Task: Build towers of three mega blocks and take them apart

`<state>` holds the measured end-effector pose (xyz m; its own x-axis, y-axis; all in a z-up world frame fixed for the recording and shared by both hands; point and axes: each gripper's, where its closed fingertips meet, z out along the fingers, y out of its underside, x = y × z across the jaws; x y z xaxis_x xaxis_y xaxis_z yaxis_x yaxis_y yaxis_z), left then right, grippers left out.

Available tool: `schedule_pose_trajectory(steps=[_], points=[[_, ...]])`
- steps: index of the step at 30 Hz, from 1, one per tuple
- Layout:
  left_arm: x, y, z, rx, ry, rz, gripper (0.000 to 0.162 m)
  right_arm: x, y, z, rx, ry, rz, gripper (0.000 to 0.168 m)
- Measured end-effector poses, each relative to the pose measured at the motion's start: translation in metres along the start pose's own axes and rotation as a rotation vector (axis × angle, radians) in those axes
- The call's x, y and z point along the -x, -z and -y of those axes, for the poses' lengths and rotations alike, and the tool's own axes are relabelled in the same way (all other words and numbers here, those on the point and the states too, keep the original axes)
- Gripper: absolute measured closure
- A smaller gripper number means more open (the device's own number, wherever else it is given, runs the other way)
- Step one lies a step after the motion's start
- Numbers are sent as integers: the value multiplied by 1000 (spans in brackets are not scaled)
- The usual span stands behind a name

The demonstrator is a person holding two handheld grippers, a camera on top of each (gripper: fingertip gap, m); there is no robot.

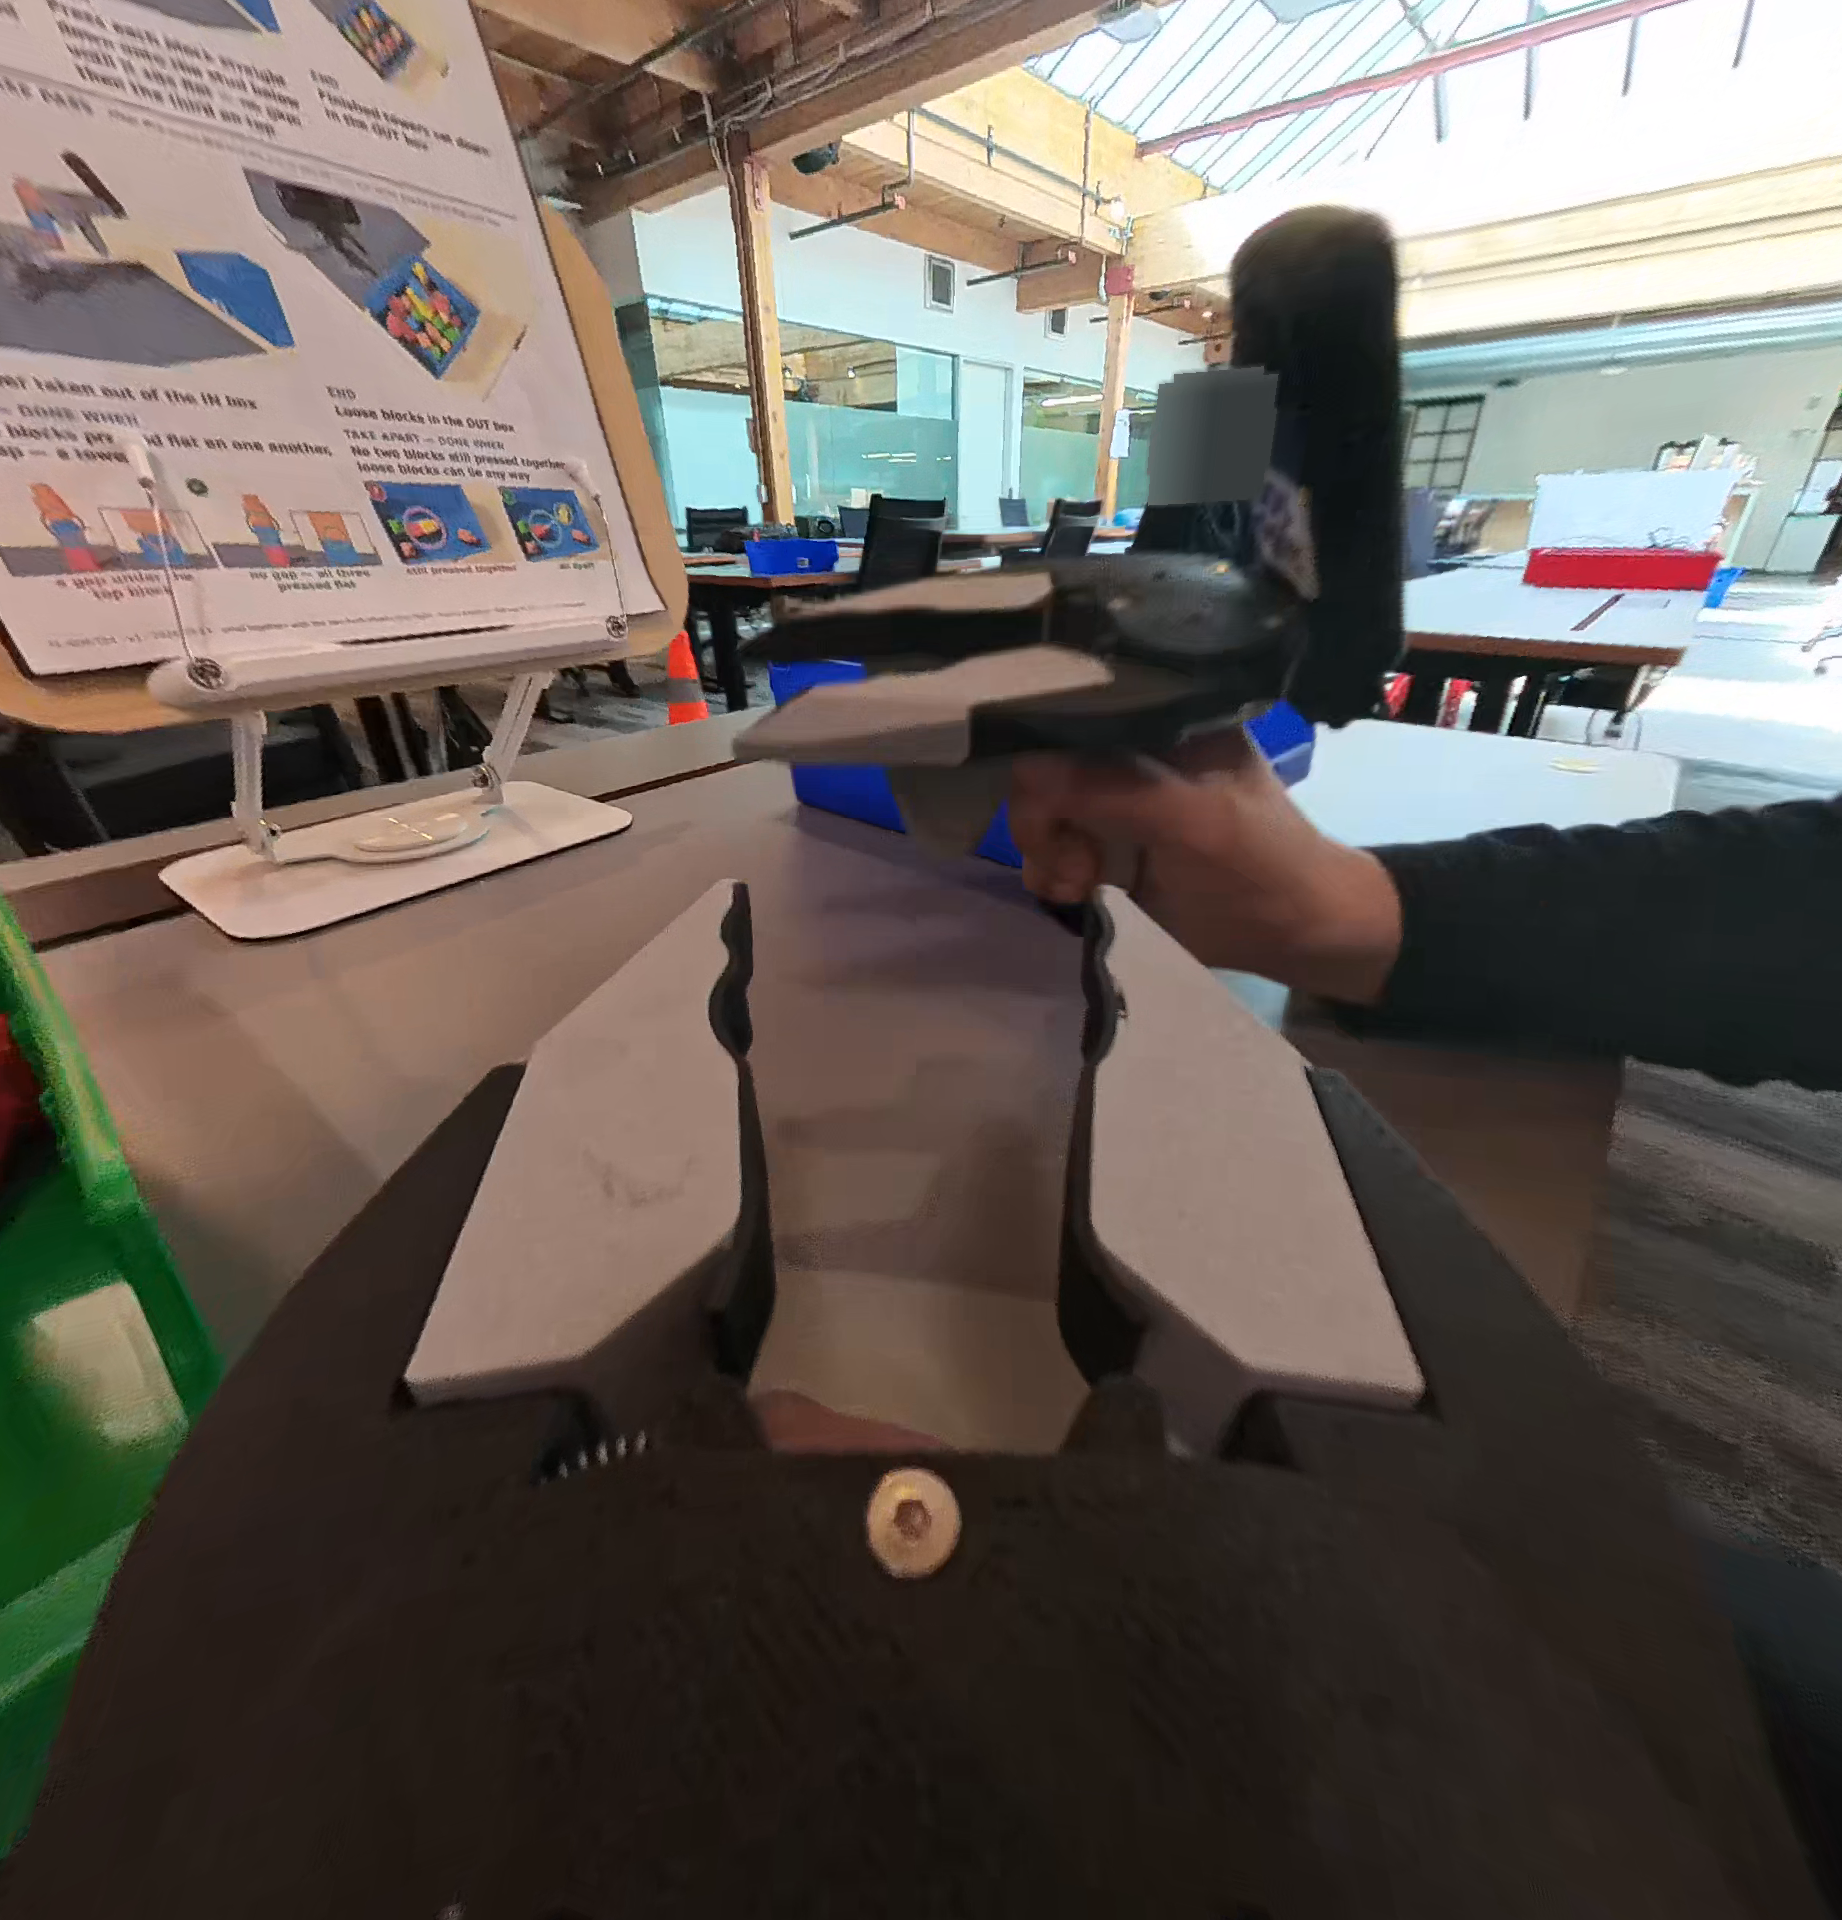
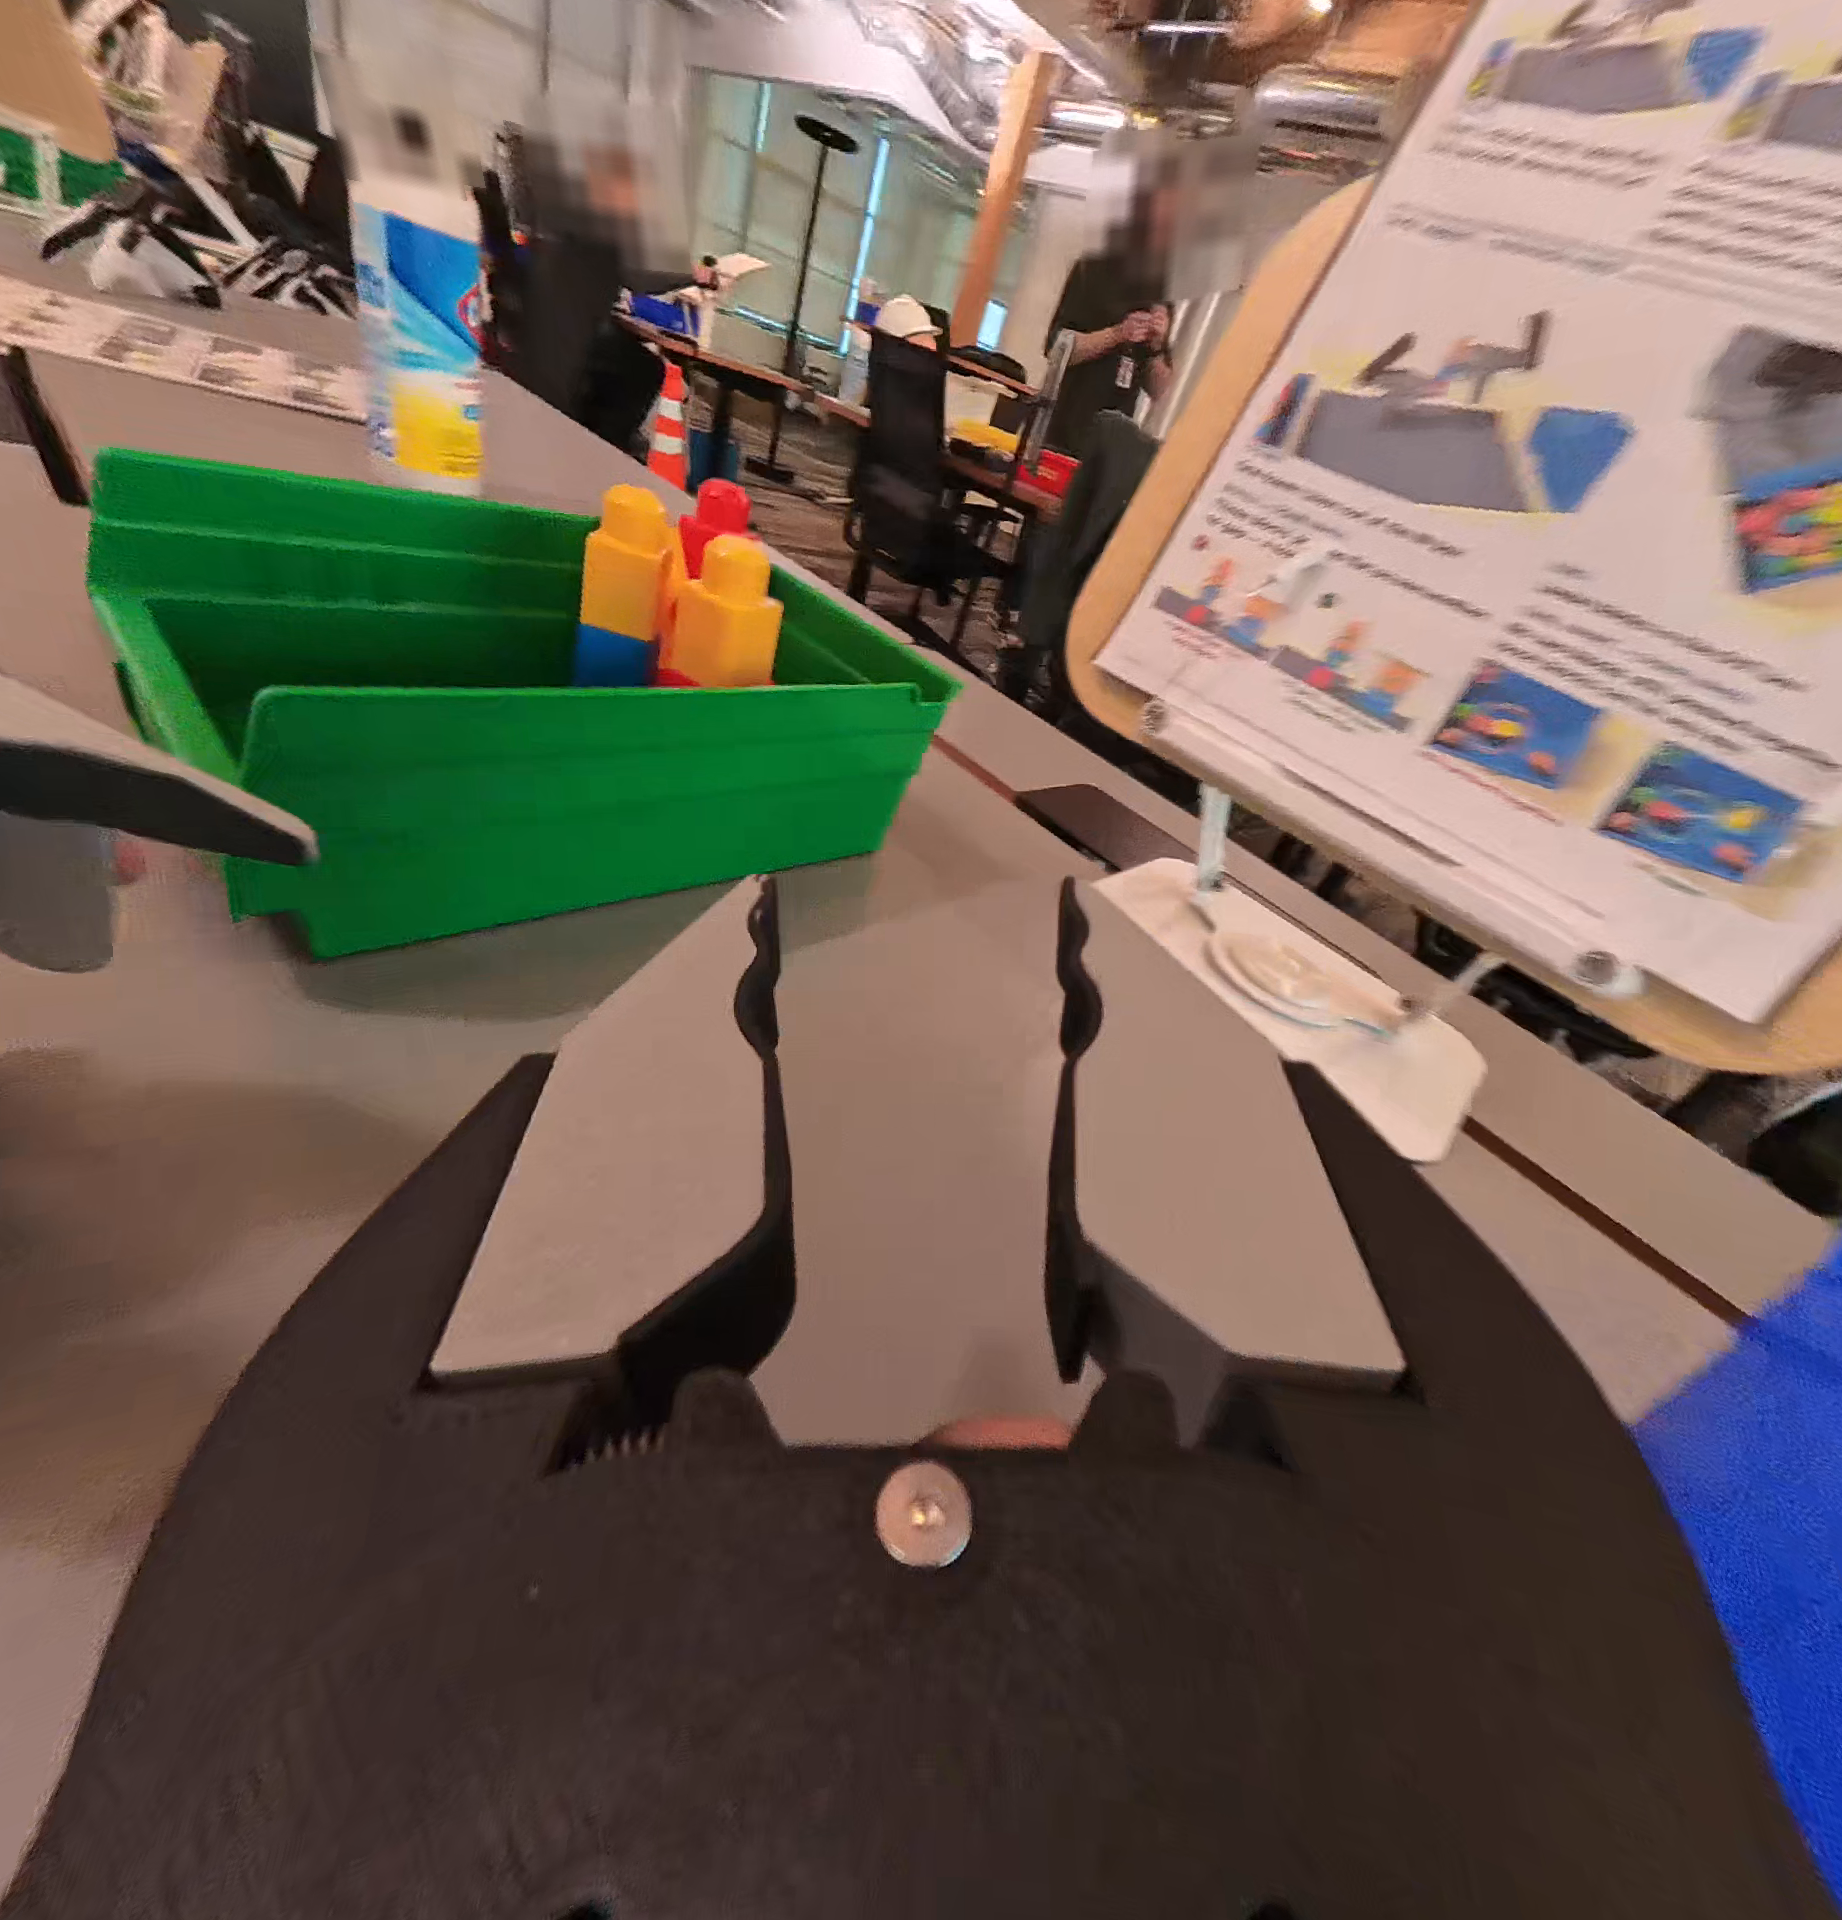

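Note:
My left gripper (image 1: 917, 914) is open and empty above the grey table (image 1: 377, 1039). My right gripper (image 2: 917, 904) is open and empty too. It also shows in the left wrist view (image 1: 766, 686), held by a hand (image 1: 1208, 883) just ahead, fingers apart and pointing left. A green bin (image 2: 543, 790) holds standing mega block towers: a yellow-on-blue one (image 2: 626, 592), another yellow-topped one (image 2: 730, 623) and a red top (image 2: 725, 509) behind. One finger (image 2: 169, 800) of the left gripper reaches in near the bin's front corner.
An instruction sheet on a white stand (image 1: 397, 842) stands at the table's back, also in the right wrist view (image 2: 1519, 520). A blue bin (image 1: 855, 795) sits behind the right gripper. The green bin's wall (image 1: 65, 1403) is close on my left. A wipes canister (image 2: 418, 343) stands behind it.

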<state>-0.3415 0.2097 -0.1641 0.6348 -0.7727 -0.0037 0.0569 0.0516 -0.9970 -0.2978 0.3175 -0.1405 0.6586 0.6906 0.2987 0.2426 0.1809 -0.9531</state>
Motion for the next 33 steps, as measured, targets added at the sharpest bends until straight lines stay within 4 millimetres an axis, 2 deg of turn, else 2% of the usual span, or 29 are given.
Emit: schedule_pose_trajectory(steps=[2, 4, 7, 9, 10, 11, 13, 17, 22, 27, 29, 31, 33], points=[[-4, 0, 0, -2, -57, 18, 100, 19, -11, -18, 13, -26, 41, 116], [-6, -1, -1, 4, -76, 23, 100, 37, -7, -31, 50, -11, 89, 115], [-13, -6, -2, 10, -36, -33, 101, 36, 4, -23, 9, 79, 23, 116], [-13, -10, -8, 53, -16, -47, 93, 34, 5, -20, 9, 80, 5, 122], [-13, -9, -6, 40, -11, -45, 97, 30, 5, -19, 11, 79, -19, 120], [-12, -7, -3, 19, -11, -43, 101, 28, 5, -21, 20, 79, -32, 120], [-12, -5, -2, 9, -22, -31, 98, 26, 3, -28, 54, 89, -41, 120], [-11, -4, -1, 5, -67, 9, 96, 29, -4, -36, 101, 86, -36, 120], [-3, 0, 0, -2, -50, 47, 97, 46, -22, -29, 99, 18, 8, 120], [4, 3, 0, 0, -1, 59, 98, 46, -31, -20, 76, -71, 1, 116], [15, 9, 5, 28, 32, 69, 96, 39, -28, -21, 80, -64, -19, 115], [37, 21, 35, 14, 49, 89, 97, 31, -22, -25, 78, -91, -40, 115], [81, 37, 63, 45, 28, 205, 96, 22, -18, -26, 64, -164, -44, 115]])
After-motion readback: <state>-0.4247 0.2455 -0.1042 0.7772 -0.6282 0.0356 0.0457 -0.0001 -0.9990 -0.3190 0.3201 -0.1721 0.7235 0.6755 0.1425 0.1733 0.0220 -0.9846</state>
